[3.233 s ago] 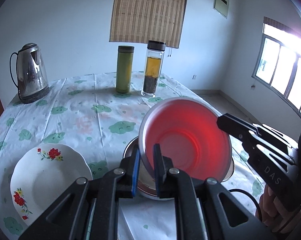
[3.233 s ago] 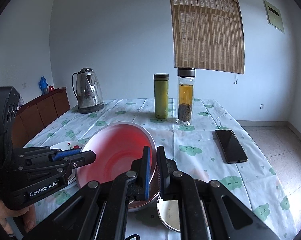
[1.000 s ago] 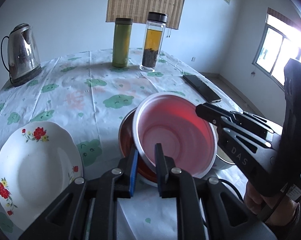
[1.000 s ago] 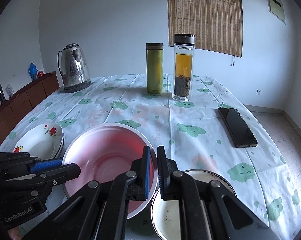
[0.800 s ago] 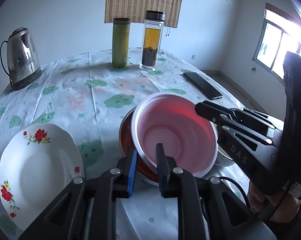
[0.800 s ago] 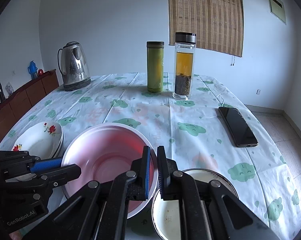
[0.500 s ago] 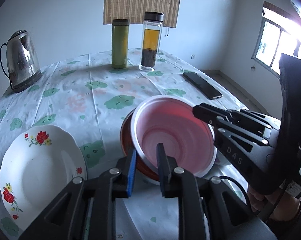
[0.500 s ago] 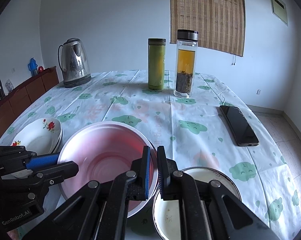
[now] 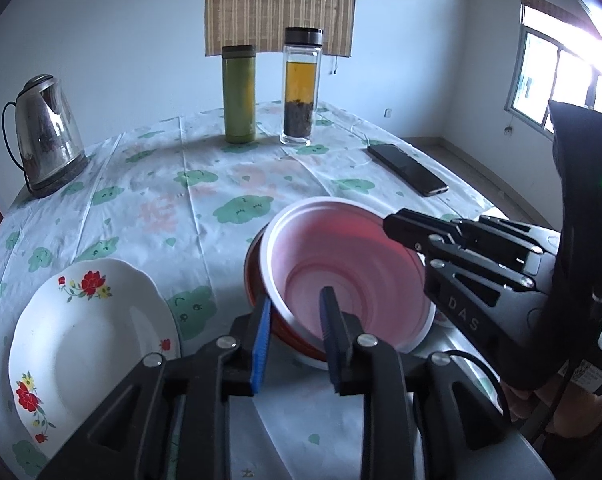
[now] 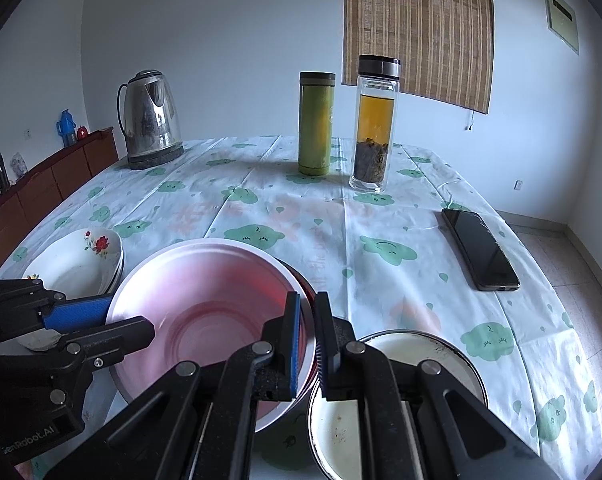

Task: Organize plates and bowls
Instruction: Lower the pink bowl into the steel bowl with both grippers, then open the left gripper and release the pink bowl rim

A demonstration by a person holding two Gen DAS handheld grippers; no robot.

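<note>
A pink bowl (image 9: 353,272) (image 10: 205,292) sits nested in a red bowl (image 9: 255,276) (image 10: 302,278) near the table's front edge. My left gripper (image 9: 295,340) (image 10: 117,320) straddles the pink bowl's near-left rim. Its jaws are opening, and the rim lies between the pads with a gap on each side. My right gripper (image 10: 309,344) (image 9: 405,236) is shut on the bowl's right rim. White flowered plates (image 9: 85,340) (image 10: 77,264) are stacked to the left of the bowls. A metal bowl with a white inside (image 10: 397,376) stands to the right of them.
At the far side of the table stand a steel kettle (image 9: 45,136), a green flask (image 9: 239,94) and a glass tea bottle (image 9: 301,88). A black phone (image 10: 479,250) lies at the right. A wooden sideboard (image 10: 41,192) stands along the left wall.
The pink bowl has come down from a tilted hold and settled level in the red bowl. My left jaws have spread off its rim. The right jaws stay shut on it.
</note>
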